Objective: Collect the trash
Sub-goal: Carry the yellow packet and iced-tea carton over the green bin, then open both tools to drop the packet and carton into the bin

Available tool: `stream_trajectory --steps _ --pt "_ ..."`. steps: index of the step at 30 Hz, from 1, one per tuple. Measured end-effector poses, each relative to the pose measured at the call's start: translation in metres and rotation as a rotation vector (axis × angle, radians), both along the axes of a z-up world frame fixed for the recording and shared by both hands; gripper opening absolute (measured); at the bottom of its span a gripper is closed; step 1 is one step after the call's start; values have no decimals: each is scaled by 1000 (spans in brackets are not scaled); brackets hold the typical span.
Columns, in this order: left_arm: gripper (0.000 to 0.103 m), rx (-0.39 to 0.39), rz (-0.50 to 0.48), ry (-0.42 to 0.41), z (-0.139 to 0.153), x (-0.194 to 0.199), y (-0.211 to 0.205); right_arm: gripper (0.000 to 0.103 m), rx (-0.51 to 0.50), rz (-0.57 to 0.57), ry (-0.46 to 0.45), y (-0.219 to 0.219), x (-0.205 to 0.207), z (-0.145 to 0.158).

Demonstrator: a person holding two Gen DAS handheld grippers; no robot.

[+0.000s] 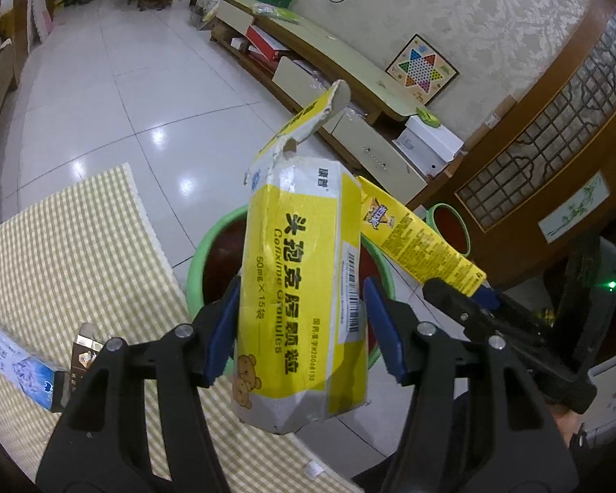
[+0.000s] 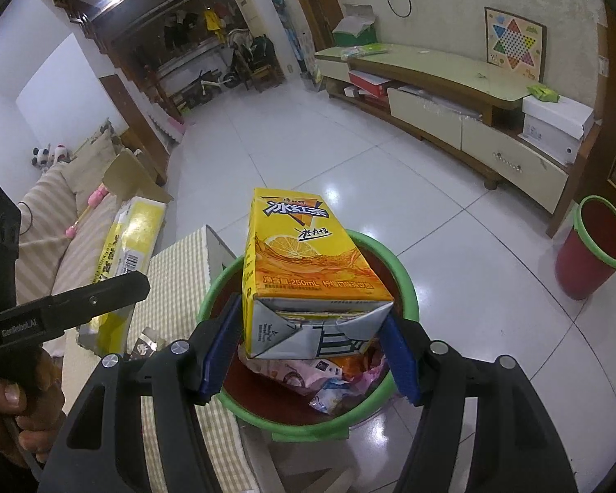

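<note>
A torn yellow medicine box is clamped in the left gripper above the green-rimmed bin. A yellow tea carton is gripped by the right gripper over the same bin, wrappers lying inside.

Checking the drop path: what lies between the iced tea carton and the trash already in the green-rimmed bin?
Nothing; in the right wrist view the yellow iced tea carton hangs over crumpled wrappers in the green-rimmed red bin.

sharp, evenly lit fisheye views, ceiling-light glare on glossy floor
</note>
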State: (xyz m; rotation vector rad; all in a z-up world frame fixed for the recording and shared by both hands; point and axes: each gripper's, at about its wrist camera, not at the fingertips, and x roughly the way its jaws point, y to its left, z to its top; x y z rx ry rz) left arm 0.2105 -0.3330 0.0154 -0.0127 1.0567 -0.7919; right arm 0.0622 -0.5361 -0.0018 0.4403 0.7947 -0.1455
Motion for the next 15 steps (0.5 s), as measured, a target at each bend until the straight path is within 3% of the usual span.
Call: stream_trajectory --steps 15 --pt "59 -37 -2 29 2 8 -8 62 9 -5 21 1 9 -5"
